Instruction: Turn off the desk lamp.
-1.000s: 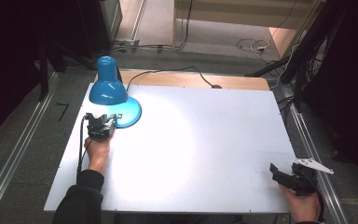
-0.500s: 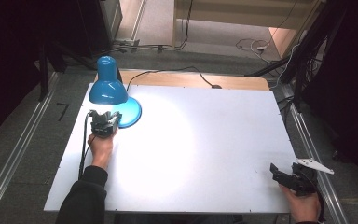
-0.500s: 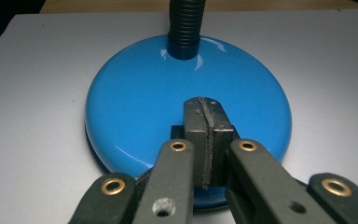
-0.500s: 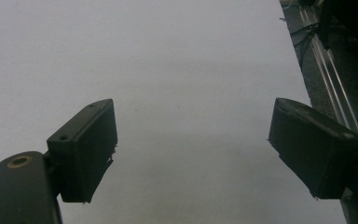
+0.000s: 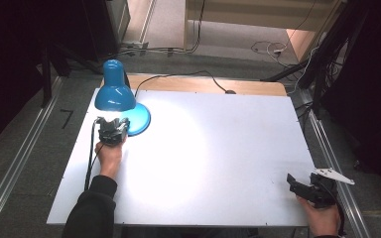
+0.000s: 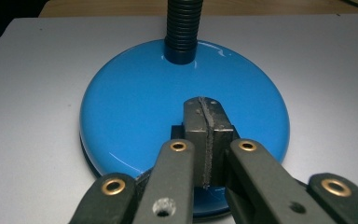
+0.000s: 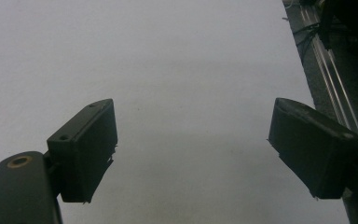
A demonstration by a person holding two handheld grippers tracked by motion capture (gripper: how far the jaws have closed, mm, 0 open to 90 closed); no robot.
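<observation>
A blue desk lamp [image 5: 114, 91] stands at the table's far left corner, lit, with its round base [image 6: 135, 107] and black ribbed neck [image 6: 182, 28] close up in the left gripper view. My left gripper [image 5: 112, 124] is shut, jaws pressed flat together with nothing between them. Its tips [image 6: 207, 107] hover over the near part of the blue base; I cannot tell whether they touch it. At the front right corner, my right gripper [image 5: 292, 181] is held low and open. Its jaws stand wide apart [image 7: 191, 144] over bare white tabletop.
The white table [image 5: 218, 144] has a bright pool of lamplight at its middle. A wooden strip [image 5: 203, 85] runs along its far edge, with the lamp's black cable crossing it. Metal rails [image 5: 330, 158] flank the table. The right gripper is close to the right edge.
My left gripper has edged slightly forward toward the lamp base. The right gripper has stayed put.
</observation>
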